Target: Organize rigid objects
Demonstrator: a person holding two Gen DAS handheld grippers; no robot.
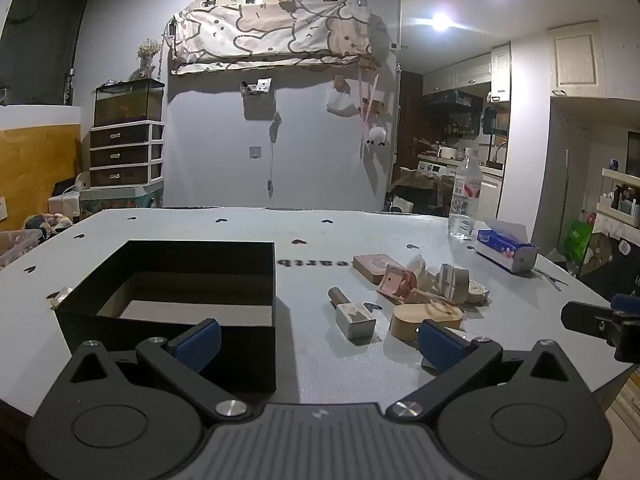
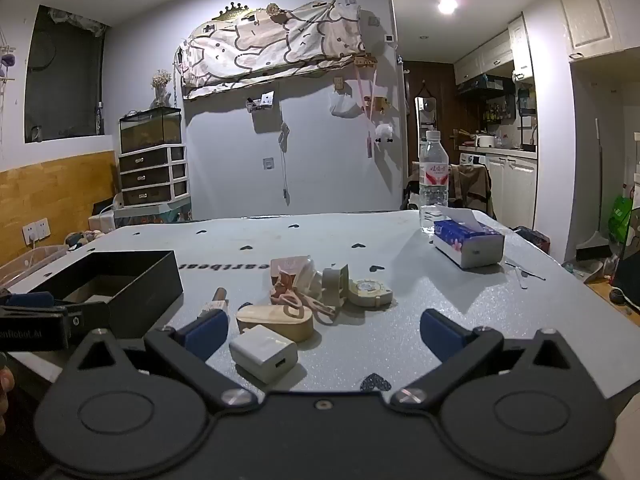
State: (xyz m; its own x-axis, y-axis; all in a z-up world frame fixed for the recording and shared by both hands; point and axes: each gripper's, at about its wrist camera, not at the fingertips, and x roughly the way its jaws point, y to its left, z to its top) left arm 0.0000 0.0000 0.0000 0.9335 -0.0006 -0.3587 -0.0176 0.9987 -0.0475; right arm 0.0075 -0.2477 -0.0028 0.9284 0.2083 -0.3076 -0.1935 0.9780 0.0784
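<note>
Both tongs stand wide and hold nothing. The left tongs [image 1: 318,344] hover over the near edge of the bench [image 1: 340,224], with the black box [image 1: 176,280] just ahead of the left finger and a stamp [image 1: 354,314] ahead between the fingers. The right tongs [image 2: 324,338] have a white charger [image 2: 264,352] between the fingers, untouched; a wooden case [image 2: 276,322] lies just beyond it, then clips and a tape roll [image 2: 370,292].
</note>
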